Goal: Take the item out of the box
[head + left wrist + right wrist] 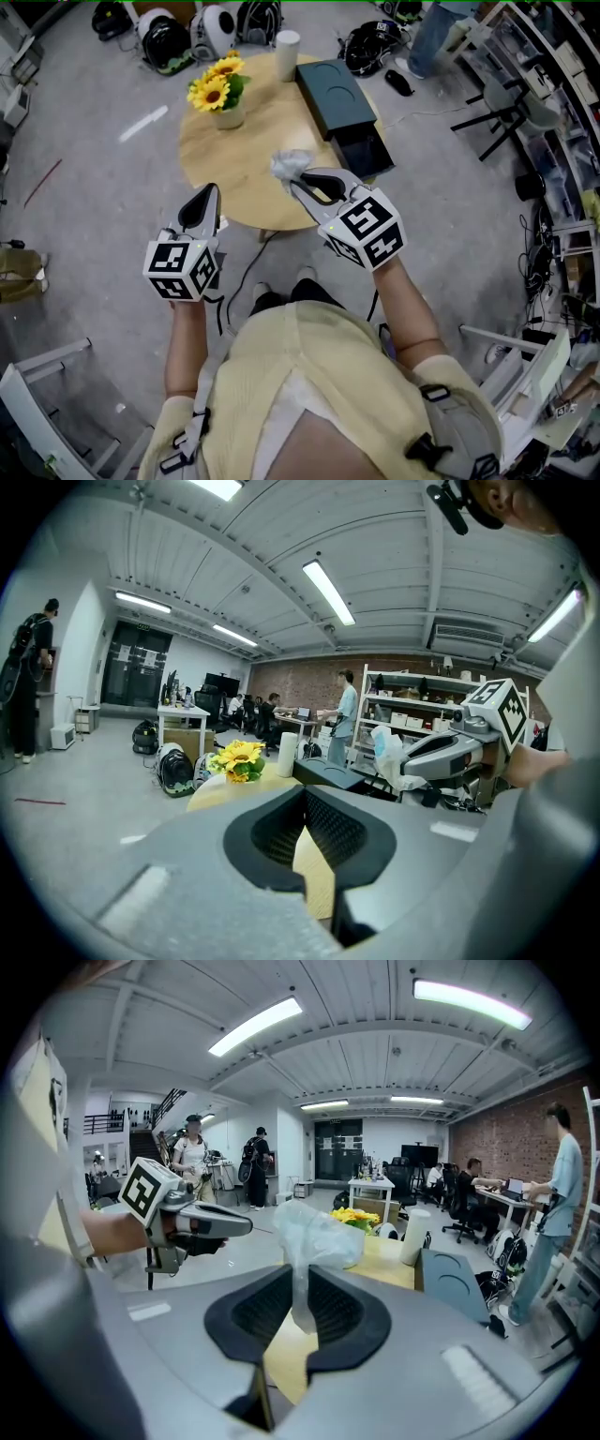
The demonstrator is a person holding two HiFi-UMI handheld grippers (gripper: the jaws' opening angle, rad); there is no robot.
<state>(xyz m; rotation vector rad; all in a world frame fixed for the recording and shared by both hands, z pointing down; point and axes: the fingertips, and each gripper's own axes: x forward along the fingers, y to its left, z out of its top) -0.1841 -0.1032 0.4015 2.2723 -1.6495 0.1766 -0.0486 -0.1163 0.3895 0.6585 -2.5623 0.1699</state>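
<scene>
Jaws of the right gripper (300, 1283) pinch the plastic item (314, 1227), best lowered gently onto the tabletop's (239, 159) near edge, clear of the box (336, 94); left gripper (305, 808) clenched, empty.

Seemingly open drawer (362, 152) of the box (335, 94): interior all shadow.

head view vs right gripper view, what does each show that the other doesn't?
Head view only: the open drawer of the box, and the person's torso. Right gripper view only: ceiling lights, and the right tool with its pads pressing the plastic bag. Both: the bag, round table, sunflowers, box top, left tool.
</scene>
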